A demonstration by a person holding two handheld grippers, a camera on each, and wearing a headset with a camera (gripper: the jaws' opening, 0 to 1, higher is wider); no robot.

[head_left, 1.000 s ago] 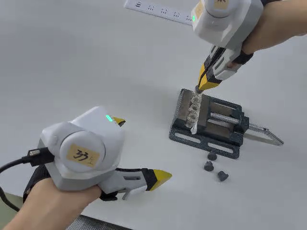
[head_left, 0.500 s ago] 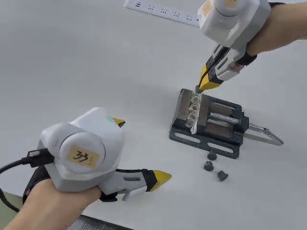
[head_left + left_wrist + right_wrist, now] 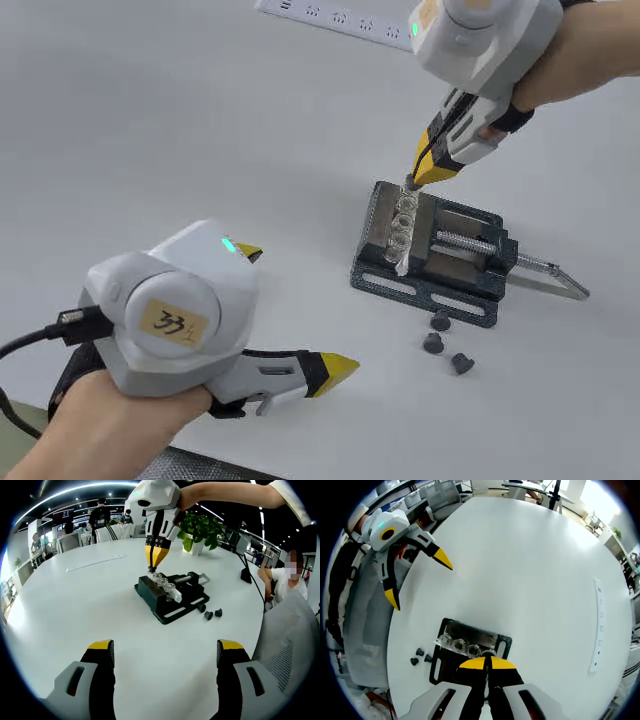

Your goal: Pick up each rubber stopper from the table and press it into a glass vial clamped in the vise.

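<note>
A black vise (image 3: 455,286) on the white table clamps a row of clear glass vials (image 3: 403,222). My right gripper (image 3: 412,181) points down at the far vial, its jaws shut on a small dark rubber stopper that sits at the vial's mouth. From the right gripper view the yellow tips (image 3: 487,660) cover that vial, with the other vials (image 3: 456,643) to their left. Three loose stoppers (image 3: 444,342) lie in front of the vise. My left gripper (image 3: 295,310) hovers open with nothing in it at the near left, well away from the vise (image 3: 170,600).
A white power strip (image 3: 330,18) lies at the table's far edge. The vise's screw handle (image 3: 555,280) sticks out to the right. Chairs and a seated person (image 3: 285,575) are beyond the table edge.
The right gripper's body has shifted slightly up and right while its tip stays at the far vial. The left gripper has not moved.
</note>
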